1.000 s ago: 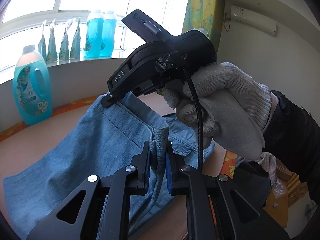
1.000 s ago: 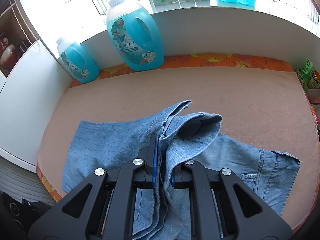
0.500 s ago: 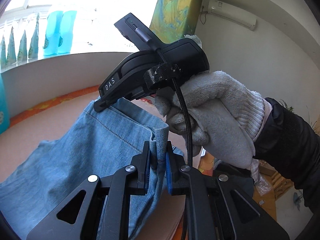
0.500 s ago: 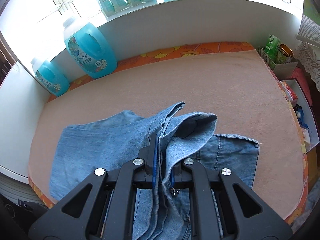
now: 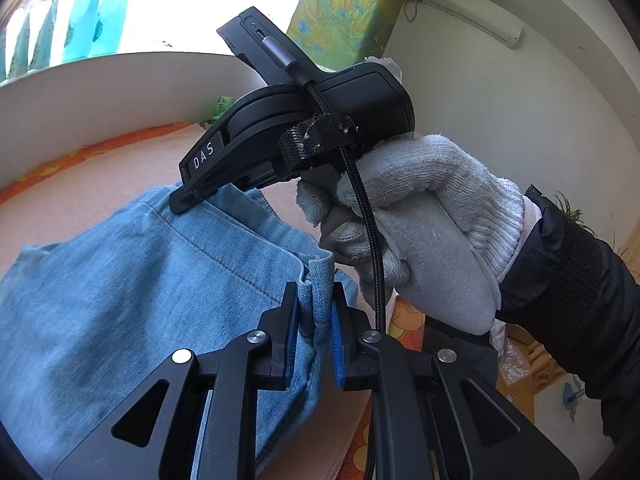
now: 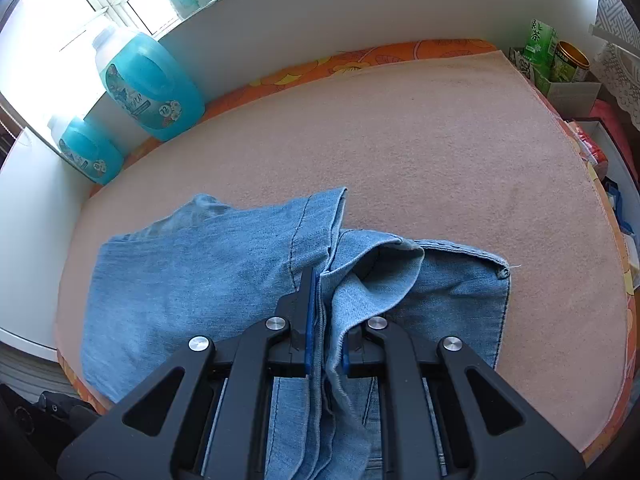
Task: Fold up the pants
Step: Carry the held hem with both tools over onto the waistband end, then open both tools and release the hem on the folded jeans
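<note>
Light blue denim pants (image 6: 192,280) lie on the pink-covered table (image 6: 400,140), one part folded over the other. My right gripper (image 6: 326,320) is shut on a bunched hem edge and held over the lower layer. In the left wrist view my left gripper (image 5: 315,308) has a denim hem corner between its blue pads, and its jaws are opening slightly while the cloth still sits pressed between them. The pants (image 5: 120,300) hang stretched from there to the right gripper (image 5: 180,204), which a hand in a white glove (image 5: 432,220) holds close by.
Two blue detergent bottles (image 6: 148,80) (image 6: 90,150) stand at the table's back left against the white sill wall. Boxes and a tin (image 6: 560,64) sit beyond the right edge. An orange patterned cloth (image 6: 360,64) shows under the pink cover.
Both grippers have carried the held hem across and down over the lower pants layer, which is now mostly covered. The left view has swung right, away from the window.
</note>
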{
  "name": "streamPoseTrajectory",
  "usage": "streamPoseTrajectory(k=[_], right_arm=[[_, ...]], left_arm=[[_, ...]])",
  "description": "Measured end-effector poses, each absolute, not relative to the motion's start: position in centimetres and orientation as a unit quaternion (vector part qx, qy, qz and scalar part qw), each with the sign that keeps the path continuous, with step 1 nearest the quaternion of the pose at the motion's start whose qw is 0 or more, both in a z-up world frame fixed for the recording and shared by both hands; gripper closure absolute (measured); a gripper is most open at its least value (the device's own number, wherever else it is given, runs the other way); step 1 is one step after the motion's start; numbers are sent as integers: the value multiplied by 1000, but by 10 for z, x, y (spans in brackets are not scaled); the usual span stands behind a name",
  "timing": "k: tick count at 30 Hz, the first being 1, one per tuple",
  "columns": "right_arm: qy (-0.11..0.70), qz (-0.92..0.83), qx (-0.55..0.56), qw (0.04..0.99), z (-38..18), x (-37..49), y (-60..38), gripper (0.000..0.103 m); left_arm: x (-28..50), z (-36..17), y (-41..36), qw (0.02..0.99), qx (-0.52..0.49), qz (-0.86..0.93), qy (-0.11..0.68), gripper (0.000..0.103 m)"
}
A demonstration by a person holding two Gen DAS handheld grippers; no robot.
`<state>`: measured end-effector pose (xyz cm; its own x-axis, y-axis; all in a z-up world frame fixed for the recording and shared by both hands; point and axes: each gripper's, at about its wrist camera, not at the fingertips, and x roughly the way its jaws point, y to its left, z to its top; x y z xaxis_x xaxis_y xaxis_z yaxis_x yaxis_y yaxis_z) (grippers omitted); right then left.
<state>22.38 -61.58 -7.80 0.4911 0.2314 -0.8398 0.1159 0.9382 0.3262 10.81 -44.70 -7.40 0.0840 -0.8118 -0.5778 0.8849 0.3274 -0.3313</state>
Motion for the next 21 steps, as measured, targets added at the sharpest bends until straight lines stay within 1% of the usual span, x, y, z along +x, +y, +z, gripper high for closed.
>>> streamPoseTrajectory(k=[3,4,6,8,9,12,14,17,19,21], right_arm=[[504,34,178,844,-84,222,-619,93],[504,35,181,844,-85,222,-621,93],[503,34,190,842,-88,221,-624,93],[502,36,200,841,-90,220,-629,93],[501,39,205,840,-91,219,-631,93],[492,45,231,838,-94,216,-638,92],[486,47,231,842,-95,213,-636,91],[472,42,215,854,-93,209,-631,91],[464,37,181,866,-87,206,-623,91],[469,28,170,866,-85,206,-623,91]], left_arm=[[105,-76,-443,730,58,-575,364,85],[103,-76,-441,731,62,-570,370,78],[109,-74,-433,729,59,-561,387,69],[111,-71,-418,728,50,-557,397,66],[113,-69,-406,729,44,-551,403,60],[119,-64,-369,731,20,-538,419,59],[120,-57,-345,739,15,-532,414,59],[124,-46,-304,760,4,-512,401,59],[129,-33,-283,779,-6,-491,389,59],[136,-27,-260,807,0,-460,370,59]])
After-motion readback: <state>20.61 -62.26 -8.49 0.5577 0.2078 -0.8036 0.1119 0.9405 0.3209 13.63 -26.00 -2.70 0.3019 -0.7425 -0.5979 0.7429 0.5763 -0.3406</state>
